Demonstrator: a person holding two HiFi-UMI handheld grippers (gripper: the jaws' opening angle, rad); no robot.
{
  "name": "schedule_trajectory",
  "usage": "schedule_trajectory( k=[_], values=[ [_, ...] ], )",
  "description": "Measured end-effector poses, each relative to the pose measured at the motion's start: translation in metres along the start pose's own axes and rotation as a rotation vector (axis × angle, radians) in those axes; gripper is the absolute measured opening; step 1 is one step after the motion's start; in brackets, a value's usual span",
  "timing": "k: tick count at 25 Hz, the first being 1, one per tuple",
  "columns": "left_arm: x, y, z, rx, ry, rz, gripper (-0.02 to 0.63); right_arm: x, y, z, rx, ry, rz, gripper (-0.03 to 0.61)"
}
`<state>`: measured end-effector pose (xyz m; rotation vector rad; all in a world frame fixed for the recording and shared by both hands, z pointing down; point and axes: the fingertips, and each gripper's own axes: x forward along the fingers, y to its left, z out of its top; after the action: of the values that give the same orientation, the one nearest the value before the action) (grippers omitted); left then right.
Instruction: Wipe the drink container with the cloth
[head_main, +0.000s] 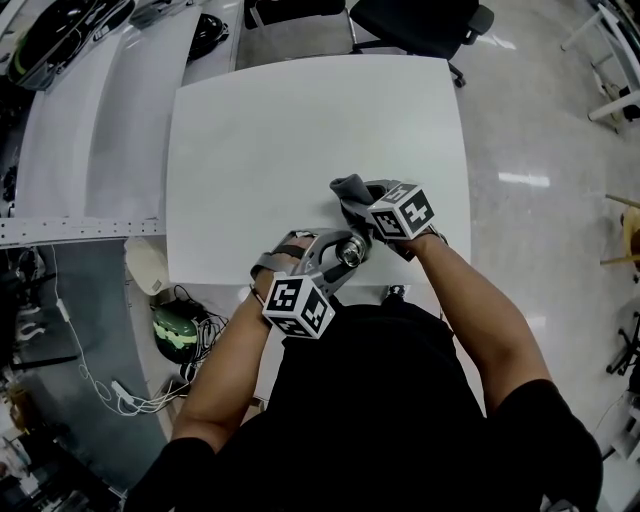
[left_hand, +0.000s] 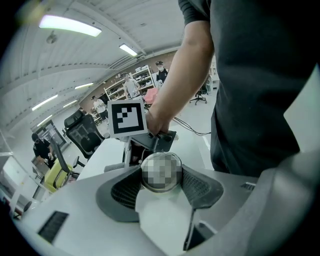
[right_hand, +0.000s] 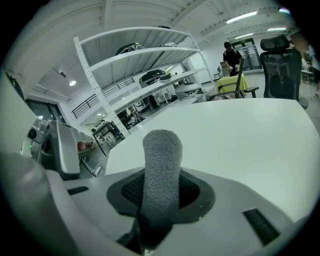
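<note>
L gripper (left_hand: 161, 176), jaws clamped on the drink container (head_main: 351, 251), held it in the air over the near edge of the white table (head_main: 300, 130), close to the person's torso. The round end faced the L gripper's camera, so the long axis likely ran along the jaws; which end couldn't be told. R gripper (right_hand: 161, 192), jaws pinched shut on the grey cloth (right_hand: 162, 155), held it just beside the container. No contact was visible, so wiping looked barely begun, w/ most left to do.
</note>
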<state>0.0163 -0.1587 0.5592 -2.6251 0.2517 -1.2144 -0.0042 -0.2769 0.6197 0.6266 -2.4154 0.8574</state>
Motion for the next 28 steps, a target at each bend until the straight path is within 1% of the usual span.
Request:
schedule_trajectory(
  k=[7,13,21,28],
  values=[
    [-0.001,0.002,0.000,-0.017,-0.007,0.010,0.255,0.006,-0.017,-0.012,-0.018,0.043,-0.061,0.106],
    [-0.002,0.004,-0.003,-0.026,-0.007,0.010,0.255,0.006,-0.027,-0.015,-0.026,0.044,-0.110,0.107],
    [0.002,0.005,-0.003,-0.036,0.009,-0.006,0.256,-0.014,-0.025,0.000,0.022,-0.024,-0.127,0.107],
    [0.007,0.009,0.000,-0.072,0.032,-0.013,0.256,-0.050,-0.013,0.018,0.091,-0.137,-0.113,0.106]
  ],
)
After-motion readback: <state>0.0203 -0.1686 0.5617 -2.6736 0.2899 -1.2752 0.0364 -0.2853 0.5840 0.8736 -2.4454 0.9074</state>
